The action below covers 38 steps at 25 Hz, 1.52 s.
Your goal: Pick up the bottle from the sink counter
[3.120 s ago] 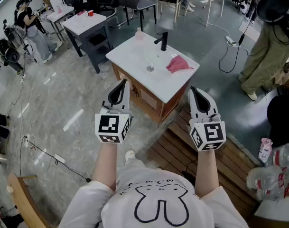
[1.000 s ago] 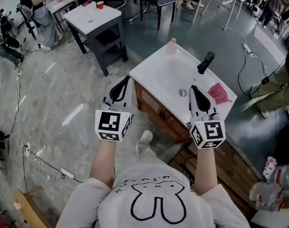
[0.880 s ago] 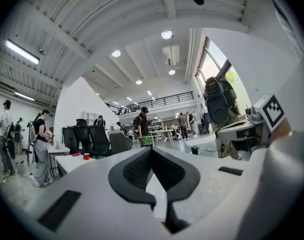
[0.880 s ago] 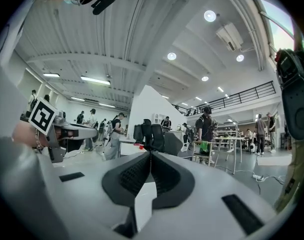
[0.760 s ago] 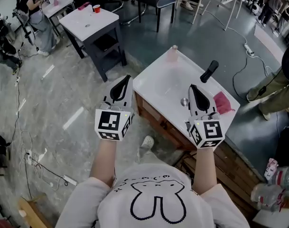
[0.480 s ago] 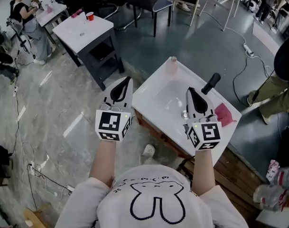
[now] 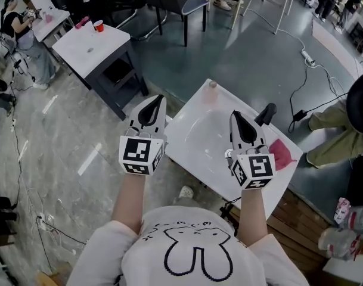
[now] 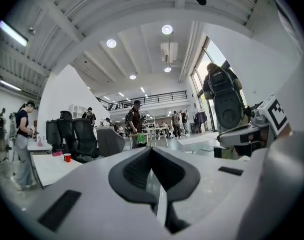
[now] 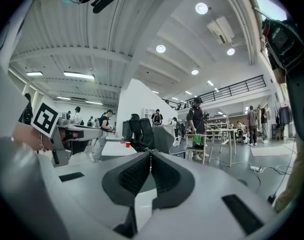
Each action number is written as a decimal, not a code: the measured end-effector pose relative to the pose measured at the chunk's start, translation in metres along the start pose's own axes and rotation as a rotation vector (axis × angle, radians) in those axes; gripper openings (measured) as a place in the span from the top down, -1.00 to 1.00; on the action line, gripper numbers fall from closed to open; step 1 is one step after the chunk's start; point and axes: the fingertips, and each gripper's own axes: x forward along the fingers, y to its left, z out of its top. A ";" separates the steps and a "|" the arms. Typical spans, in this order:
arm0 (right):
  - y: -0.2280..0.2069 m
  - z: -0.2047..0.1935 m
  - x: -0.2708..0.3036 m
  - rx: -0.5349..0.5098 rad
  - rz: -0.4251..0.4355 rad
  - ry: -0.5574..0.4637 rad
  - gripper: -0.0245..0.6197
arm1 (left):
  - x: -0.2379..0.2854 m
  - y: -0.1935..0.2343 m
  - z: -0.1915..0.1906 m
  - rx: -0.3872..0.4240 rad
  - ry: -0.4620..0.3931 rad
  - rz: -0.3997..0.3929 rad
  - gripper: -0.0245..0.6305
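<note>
Left tongs (image 7: 151, 104) and right tongs (image 7: 243, 121) both pinched together, empty. I might bump the bottle (image 7: 212, 90) off the counter (image 7: 182, 152) edge.

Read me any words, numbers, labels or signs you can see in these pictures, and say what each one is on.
No readable words or numbers anywhere.
The left marker cube and right marker cube: black-and-white square patterns, not text.
The shirt: a rabbit outline drawing, no lettering.
The carton, lower right of the head view: print too small to read.
</note>
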 end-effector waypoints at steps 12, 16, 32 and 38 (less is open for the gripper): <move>0.005 -0.019 0.035 0.124 -0.003 0.041 0.29 | 0.036 0.022 -0.021 -0.016 0.027 -0.076 0.90; 0.004 -0.025 0.052 0.117 -0.040 0.058 0.02 | 0.057 0.031 -0.025 -0.014 0.029 -0.125 0.90; -0.021 -0.083 0.155 0.085 -0.200 0.189 0.17 | 0.143 0.074 -0.055 -0.020 0.059 -0.301 0.90; -0.040 -0.112 0.186 0.138 -0.249 0.242 0.17 | 0.164 0.086 -0.074 -0.030 0.085 -0.343 0.90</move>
